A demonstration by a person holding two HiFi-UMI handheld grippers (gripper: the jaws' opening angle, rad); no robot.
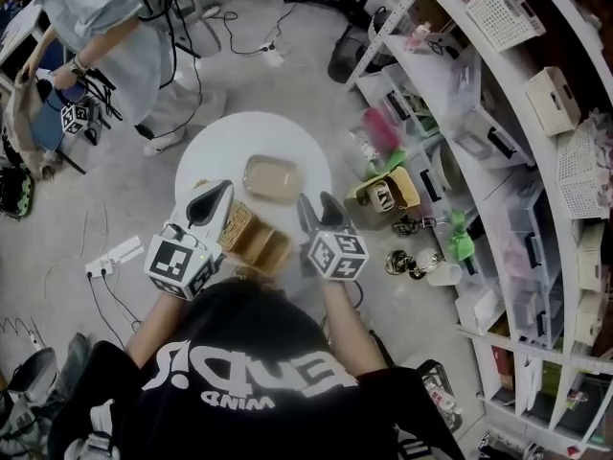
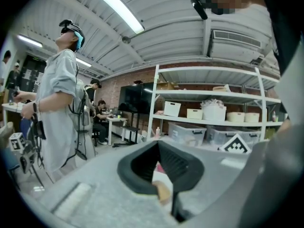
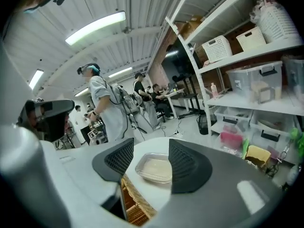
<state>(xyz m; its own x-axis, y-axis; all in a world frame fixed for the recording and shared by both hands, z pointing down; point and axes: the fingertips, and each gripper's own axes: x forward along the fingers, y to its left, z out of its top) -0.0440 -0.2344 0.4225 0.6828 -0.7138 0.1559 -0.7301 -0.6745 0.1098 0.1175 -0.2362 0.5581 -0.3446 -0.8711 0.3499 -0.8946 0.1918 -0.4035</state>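
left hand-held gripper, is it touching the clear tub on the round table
Apart. The head view looks down on both, and a strip of bare white table shows between the tip of the left hand-held gripper and the clear tub.

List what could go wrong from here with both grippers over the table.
1. The basket lies at the near edge of the small round table, between the grippers. A nudge from the left gripper, whose jaws are together, could tip it off.
2. The right gripper is open and lined up with the clear container. Its smooth rim might slip from the jaws, or the container might slide away.
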